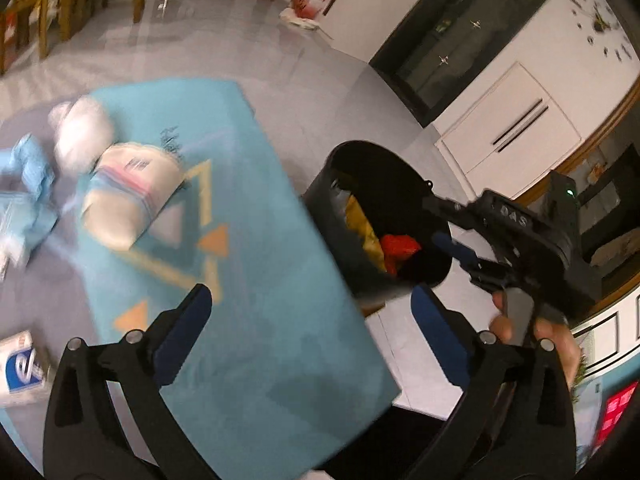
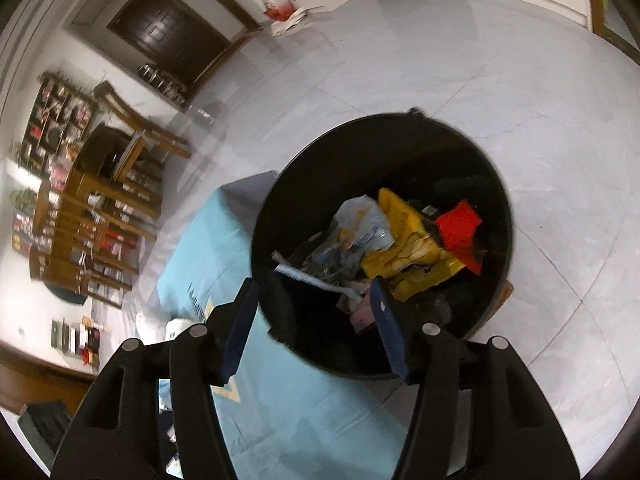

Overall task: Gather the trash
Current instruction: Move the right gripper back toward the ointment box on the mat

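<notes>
A black trash bin point(image 2: 496, 184) stands on the floor beside a table with a teal cloth point(image 1: 260, 320). It holds yellow point(image 2: 416, 252), red point(image 2: 458, 226) and clear plastic wrappers. My right gripper point(image 2: 314, 292) is open and empty over the bin's near rim; in the left wrist view it point(image 1: 456, 246) hangs over the bin point(image 1: 352, 240). My left gripper point(image 1: 310, 304) is open and empty above the table's edge. Blurred on the cloth lie a cream packet point(image 1: 128, 200), a white crumpled wad point(image 1: 80, 132) and blue wrappers point(image 1: 32, 192).
A white box with a blue logo point(image 1: 20, 368) lies at the table's left edge. White cabinets point(image 1: 512, 128) and a dark panel line the wall. Wooden chairs point(image 2: 92, 216) stand far left. A red and white bag point(image 2: 278, 4) sits on the grey tiled floor.
</notes>
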`<state>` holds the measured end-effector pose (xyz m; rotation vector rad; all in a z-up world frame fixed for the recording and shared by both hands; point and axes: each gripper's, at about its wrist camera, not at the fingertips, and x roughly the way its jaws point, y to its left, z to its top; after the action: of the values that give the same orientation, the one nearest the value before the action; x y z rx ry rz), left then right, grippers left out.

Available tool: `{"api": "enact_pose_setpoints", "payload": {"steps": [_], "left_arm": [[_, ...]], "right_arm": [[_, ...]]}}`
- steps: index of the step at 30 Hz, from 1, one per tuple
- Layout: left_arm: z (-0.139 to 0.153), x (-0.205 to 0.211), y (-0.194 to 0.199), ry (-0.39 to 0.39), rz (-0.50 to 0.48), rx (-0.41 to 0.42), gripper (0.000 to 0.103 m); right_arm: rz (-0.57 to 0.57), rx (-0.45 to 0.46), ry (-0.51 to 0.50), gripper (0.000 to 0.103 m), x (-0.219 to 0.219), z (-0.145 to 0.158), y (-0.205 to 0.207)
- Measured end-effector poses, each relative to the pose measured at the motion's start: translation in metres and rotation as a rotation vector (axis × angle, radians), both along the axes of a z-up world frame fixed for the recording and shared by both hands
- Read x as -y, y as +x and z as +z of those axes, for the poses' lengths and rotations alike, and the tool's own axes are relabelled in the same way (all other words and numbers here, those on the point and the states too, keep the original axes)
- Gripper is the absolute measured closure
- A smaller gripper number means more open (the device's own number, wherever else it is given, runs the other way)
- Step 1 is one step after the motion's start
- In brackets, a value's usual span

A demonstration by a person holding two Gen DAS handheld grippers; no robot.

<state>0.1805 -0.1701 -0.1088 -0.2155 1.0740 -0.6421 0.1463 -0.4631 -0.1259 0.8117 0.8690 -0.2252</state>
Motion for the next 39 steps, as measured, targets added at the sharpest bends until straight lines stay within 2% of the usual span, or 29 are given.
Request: {"api": "enact_pose_setpoints", "payload": {"steps": [4,9,14,17,20,23,29,33,34,36,37,38,39], "left_arm": [[0.003,-0.055,-0.011,-0.076,0.119,-0.017,0.003],[0.008,-0.139,-0.019,-0.153,0.299,0.04,0.003],[0.008,-0.209,-0.032,-0.093,0.404,0.057,0.003],[0.013,-0.246,-0.032,0.025,0.464,0.073,0.003],[0.005,-0.277,-0.023,0.122,0.522,-0.006,0.003],[-0.007,-0.293,-0.017,0.206,0.579,-0.035,0.003],[-0.035,-0.301,-0.007,0.252,0.598,-0.066,0.003],[-0.043,-0.305,0.001,0.257,0.605,-0.065,0.003],[-0.044,-0.303,0.003,0.249,0.606,-0.07,0.005],[-0.047,-0.302,0.006,0.221,0.593,-0.083,0.015],[-0.048,-0.301,0.006,0.222,0.586,-0.085,0.026],[-0.048,-0.299,0.006,0.229,0.58,-0.086,0.037],[-0.049,-0.298,0.006,0.24,0.573,-0.089,0.041]], "right_arm": [[0.085,0.014,-0.021,0.044,-0.027,0.004,0.009],[0.259,0.062,-0.074,0.042,-0.074,0.015,0.021],[0.476,0.14,-0.132,0.038,-0.13,0.028,0.026],[0.637,0.167,-0.163,0.037,-0.171,0.028,0.027],[0.8,0.165,-0.223,0.037,-0.217,0.023,0.025],[0.942,0.157,-0.295,0.037,-0.261,0.015,0.02],[1.171,0.158,-0.437,0.037,-0.334,-0.008,0.011],[1.258,0.168,-0.505,0.037,-0.361,-0.022,0.011],[1.269,0.167,-0.51,0.037,-0.365,-0.024,0.013],[1.297,0.16,-0.517,0.035,-0.378,-0.029,0.017],[1.304,0.161,-0.517,0.028,-0.382,-0.03,0.019],[1.309,0.168,-0.516,0.026,-0.387,-0.032,0.021],[1.32,0.169,-0.51,0.023,-0.393,-0.035,0.023]]}}
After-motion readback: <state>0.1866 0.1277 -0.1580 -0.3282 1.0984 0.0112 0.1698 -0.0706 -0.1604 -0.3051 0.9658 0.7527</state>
